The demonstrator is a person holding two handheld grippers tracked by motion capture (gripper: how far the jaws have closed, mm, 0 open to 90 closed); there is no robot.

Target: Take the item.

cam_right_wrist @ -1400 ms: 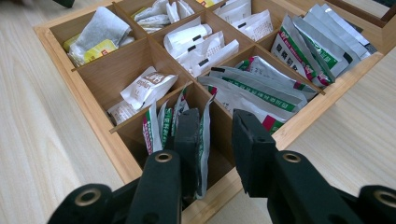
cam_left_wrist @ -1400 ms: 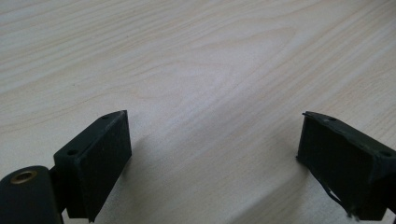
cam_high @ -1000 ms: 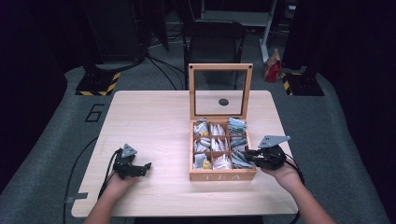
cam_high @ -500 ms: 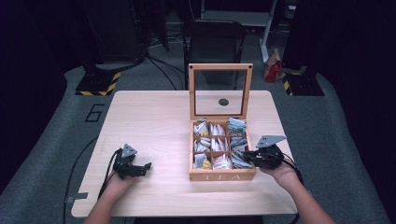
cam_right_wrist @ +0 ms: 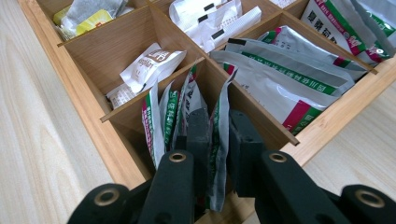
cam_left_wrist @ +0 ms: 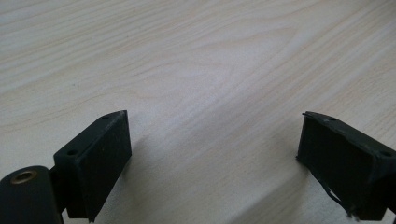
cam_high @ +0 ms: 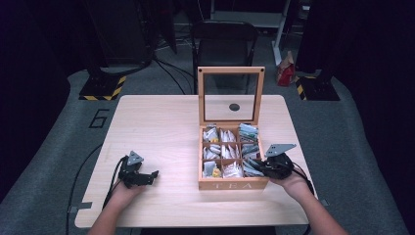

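A wooden tea box (cam_high: pixel 230 185) marked TEA stands open on the table, its glass lid (cam_high: pixel 231 71) upright. Its compartments hold tea sachets. My right gripper (cam_high: pixel 258 169) dips into the near right compartment. There its jaws have just been closing and now press on an upright green-and-white tea sachet (cam_right_wrist: pixel 223 107), one jaw on each side of it; right gripper (cam_right_wrist: pixel 219 135). More sachets of the same kind stand beside it. My left gripper (cam_high: pixel 154 175) rests on the table left of the box, open, with bare wood between its jaws (cam_left_wrist: pixel 212 154).
The light wooden table (cam_high: pixel 161 127) has free room left of and behind the box. A black folding chair (cam_high: pixel 222 39) stands beyond the far edge. Cables trail from both grippers over the near edge.
The right gripper has shifted slightly left, further into the box's near right corner. The left hand and gripper have stayed where they were.
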